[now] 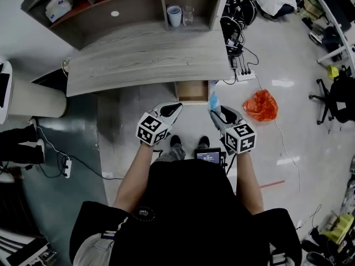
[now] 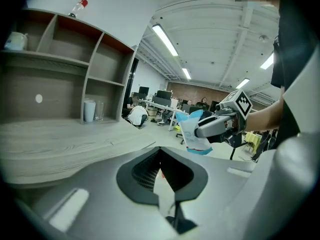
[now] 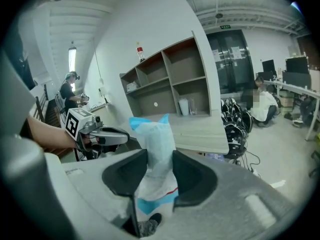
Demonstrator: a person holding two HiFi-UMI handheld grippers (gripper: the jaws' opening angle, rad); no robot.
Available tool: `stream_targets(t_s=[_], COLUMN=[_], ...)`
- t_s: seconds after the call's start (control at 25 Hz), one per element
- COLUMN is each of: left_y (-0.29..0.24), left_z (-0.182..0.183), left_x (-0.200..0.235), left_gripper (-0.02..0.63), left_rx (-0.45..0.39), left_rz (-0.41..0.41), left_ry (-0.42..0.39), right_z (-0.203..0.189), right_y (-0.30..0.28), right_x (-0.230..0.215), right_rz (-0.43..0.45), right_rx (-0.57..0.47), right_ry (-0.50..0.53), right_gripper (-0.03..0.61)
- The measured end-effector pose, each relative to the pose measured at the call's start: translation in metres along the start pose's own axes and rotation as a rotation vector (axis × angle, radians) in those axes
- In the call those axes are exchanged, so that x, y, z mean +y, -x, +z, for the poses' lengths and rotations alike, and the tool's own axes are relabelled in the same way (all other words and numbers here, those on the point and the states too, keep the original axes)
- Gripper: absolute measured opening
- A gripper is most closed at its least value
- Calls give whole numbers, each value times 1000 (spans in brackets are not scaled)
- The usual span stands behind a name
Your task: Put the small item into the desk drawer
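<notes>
right gripper: its jaws are clamped on a small blue-and-white plastic packet, which stands upright between the dark pads with its blue top corners poking above them.
left gripper: jaws drawn together with nothing between them, held in the air to the left of the other tool.
packet's place: in the head view the packet sits at the tip of the right gripper, over the floor and just off the right front corner of the open drawer; it is not inside.
drawer: a shallow light-brown wooden drawer is pulled out from under the front edge of the grey wood-grain desk, near the desk's right front corner.
grippers against the drawer: the left gripper points at the drawer's left front corner and the right one at the other corner, both near it.
back edge of the desk: a grey-and-brown open shelf unit stands there; its right compartment holds a white cup and a clear glass side by side.
floor: a crumpled orange plastic bag lies to the right of the right gripper.
</notes>
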State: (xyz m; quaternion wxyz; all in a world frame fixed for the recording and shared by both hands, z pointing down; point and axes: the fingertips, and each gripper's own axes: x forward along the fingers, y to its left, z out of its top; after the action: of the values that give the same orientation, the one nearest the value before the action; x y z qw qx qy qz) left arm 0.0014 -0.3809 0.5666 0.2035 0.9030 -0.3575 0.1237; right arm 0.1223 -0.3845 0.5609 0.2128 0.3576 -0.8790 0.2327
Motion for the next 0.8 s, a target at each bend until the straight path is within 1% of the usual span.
stream_targets(t_s=[0.24,0.44,0.8], left_y=[-7,-11,-23], left_z=[11,22,31], left_x=[-5,-9,-14], left_gripper=[2,2,2], left_rx=[-16,-29,-35], left_rz=[42,53,69], left_ry=[4,-7,-22], right_z=[13,23,31], right_y=[-1,-3,-1], right_x=[-14,-19,-30], right_rz=[44,78,104], right_rx=[-6,-15,-17], right_ry=[34,52,66], right_gripper=[163,163,163])
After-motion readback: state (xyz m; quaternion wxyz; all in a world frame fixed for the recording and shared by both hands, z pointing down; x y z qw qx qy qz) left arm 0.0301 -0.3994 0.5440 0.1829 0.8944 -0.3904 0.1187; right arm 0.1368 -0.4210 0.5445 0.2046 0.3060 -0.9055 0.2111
